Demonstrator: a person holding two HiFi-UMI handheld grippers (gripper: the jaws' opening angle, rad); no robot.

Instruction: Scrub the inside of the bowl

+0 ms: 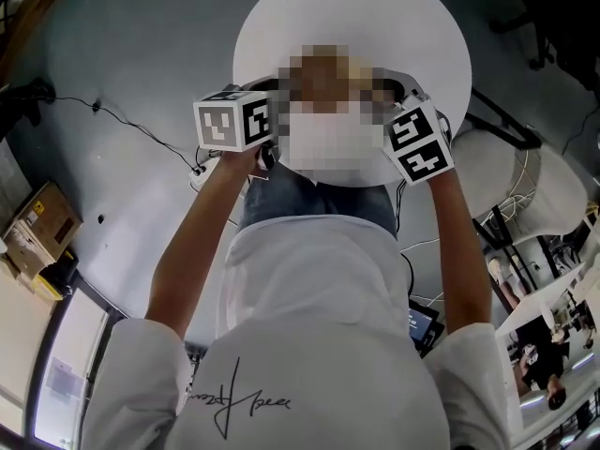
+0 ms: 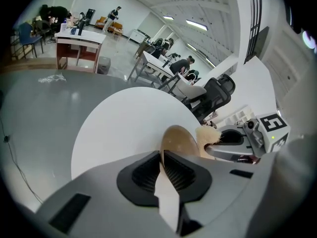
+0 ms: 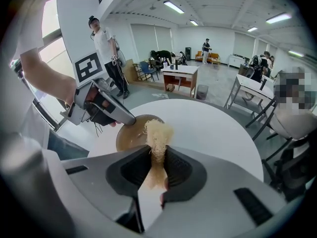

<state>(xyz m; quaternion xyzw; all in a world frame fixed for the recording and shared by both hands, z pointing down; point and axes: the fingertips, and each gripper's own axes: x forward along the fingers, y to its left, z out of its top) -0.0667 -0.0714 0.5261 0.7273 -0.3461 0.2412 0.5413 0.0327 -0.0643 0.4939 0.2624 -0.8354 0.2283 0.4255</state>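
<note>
At the near edge of the round white counter (image 3: 213, 128) sits a smooth, tan-brown round bowl (image 3: 130, 135). The left gripper (image 2: 163, 158) has its jaws clamped on the bowl's rim. The right gripper (image 3: 157, 157) has its jaws pinched on a pale fibrous scrubber (image 3: 157, 133), whose tuft is at the bowl's inside.

Here we are at the round table (image 1: 352, 26), with the bowl (image 3: 130, 135) on it at the near edge, right in front of the person (image 1: 309, 345). The left gripper (image 2: 162, 155) comes in from the left and has the bowl's rim between its jaws. Over on the right, the right gripper (image 3: 157, 155) has the scrubber (image 3: 158, 133) between its jaws, the tuft reaching out at the bowl's right side; whether it touches the bowl can't be made out. Beyond the table to the right stands an office chair (image 2: 218, 93), with desks (image 2: 79, 41) farther behind. On the floor to the left runs a cable (image 1: 141, 125), and far left sits a cardboard box (image 1: 37, 228).
</note>
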